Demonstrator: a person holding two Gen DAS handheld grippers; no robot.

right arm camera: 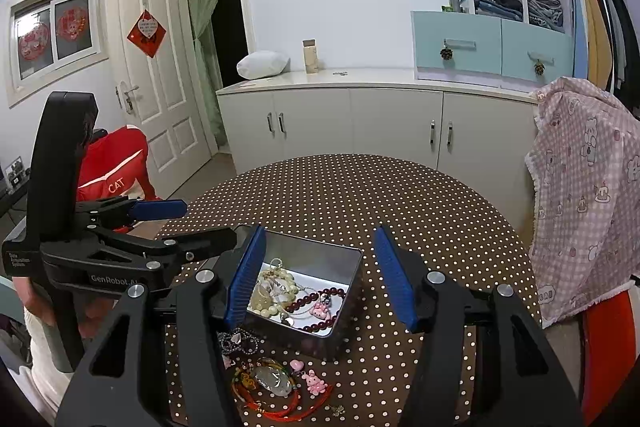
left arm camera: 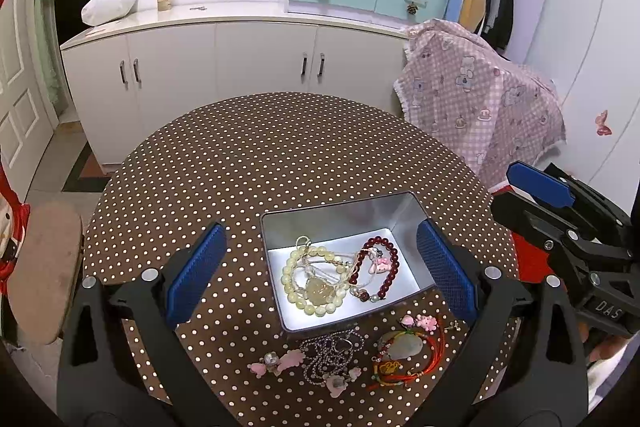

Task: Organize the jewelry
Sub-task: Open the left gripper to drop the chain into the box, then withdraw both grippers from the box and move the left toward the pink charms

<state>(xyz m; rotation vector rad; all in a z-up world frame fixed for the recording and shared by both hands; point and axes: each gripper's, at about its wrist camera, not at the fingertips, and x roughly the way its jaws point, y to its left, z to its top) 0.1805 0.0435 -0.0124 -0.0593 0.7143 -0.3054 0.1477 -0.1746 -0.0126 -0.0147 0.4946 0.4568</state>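
Observation:
An open metal tin (left arm camera: 396, 207) (right arm camera: 352, 259) stands on the dotted round table (left arm camera: 280, 155) (right arm camera: 400, 195). Inside lie a cream bead bracelet (left arm camera: 316, 291) (right arm camera: 276, 291) and a dark red bead bracelet (left arm camera: 390, 263) (right arm camera: 308, 301) with a pink charm. On the cloth in front of the tin lie a silver chain with pink charms (left arm camera: 328, 355) (right arm camera: 236, 341) and a red cord with a pale stone pendant (left arm camera: 404, 347) (right arm camera: 272, 381). My left gripper (left arm camera: 320, 275) is open and empty above the tin. My right gripper (right arm camera: 320, 279) is open and empty, also above the tin.
A white cabinet (left arm camera: 224, 59) (right arm camera: 360, 119) runs along the far wall. A chair draped in a pink checked cloth (left arm camera: 480, 95) (right arm camera: 588, 187) stands at the table's right. A stool (left arm camera: 40, 267) stands at the left.

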